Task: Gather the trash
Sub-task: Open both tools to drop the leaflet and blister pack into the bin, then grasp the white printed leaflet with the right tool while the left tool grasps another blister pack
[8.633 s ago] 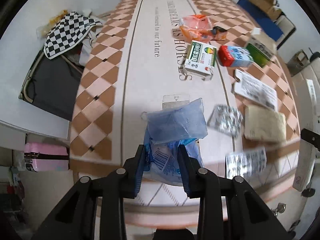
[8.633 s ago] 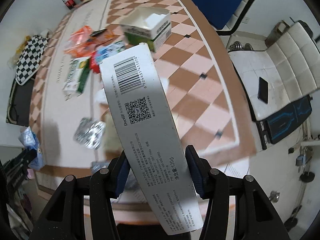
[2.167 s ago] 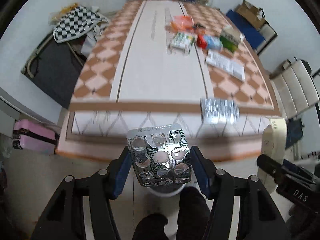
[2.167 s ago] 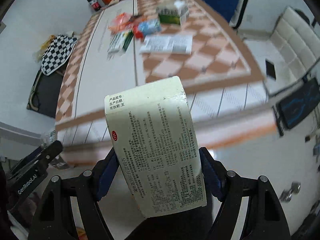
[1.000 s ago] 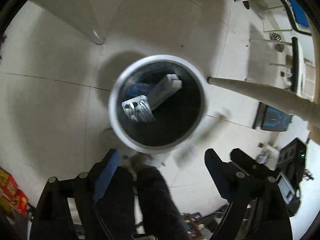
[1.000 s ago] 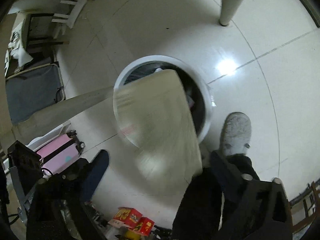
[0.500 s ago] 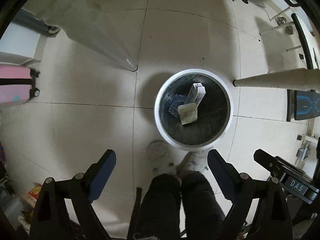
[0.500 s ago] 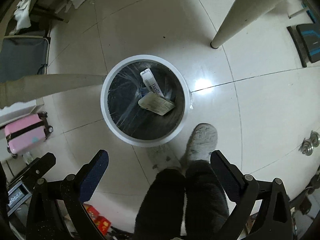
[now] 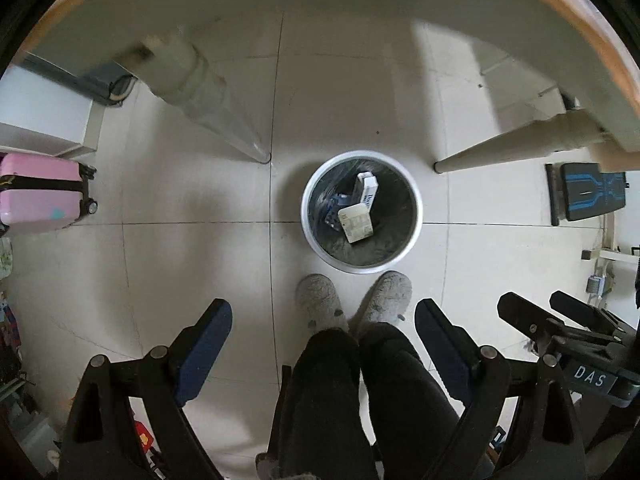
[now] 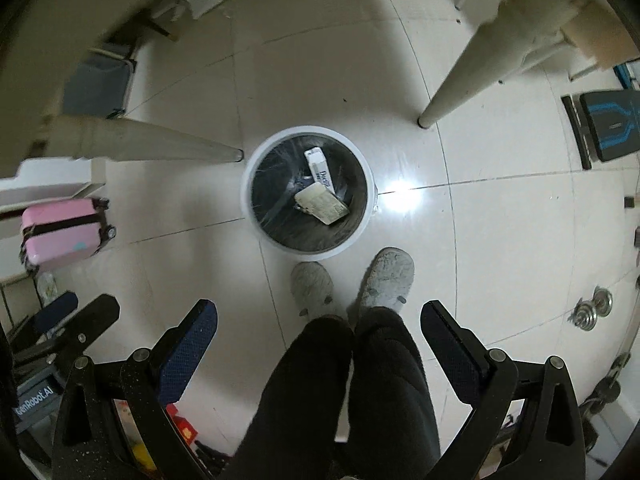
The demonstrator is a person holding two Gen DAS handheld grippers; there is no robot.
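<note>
A round white trash bin point(image 9: 416, 224) with a dark liner stands on the tiled floor, also in the right wrist view point(image 10: 246, 208). In it lie a cream box point(image 9: 355, 224) point(image 10: 322, 203), a long white box point(image 9: 366, 190) point(image 10: 319, 170) and blue packaging point(image 9: 332, 210). My left gripper point(image 9: 322, 336) is open and empty, held high above the floor on the near side of the bin. My right gripper point(image 10: 318, 334) is open and empty, also high above the floor. The right gripper also shows at the right edge of the left wrist view point(image 9: 560, 332).
The person's feet in grey slippers point(image 9: 320, 304) point(image 10: 386, 282) stand just in front of the bin. Two table legs point(image 9: 208, 112) point(image 9: 508, 144) flank the bin. A pink suitcase point(image 9: 38, 194) stands at the left, a black and blue chair point(image 9: 592, 196) at the right.
Both grippers have risen, so the bin looks smaller and the table edge comes into view. One second ago the cream box and the blister pack were falling into the bin; both jaws stay open.
</note>
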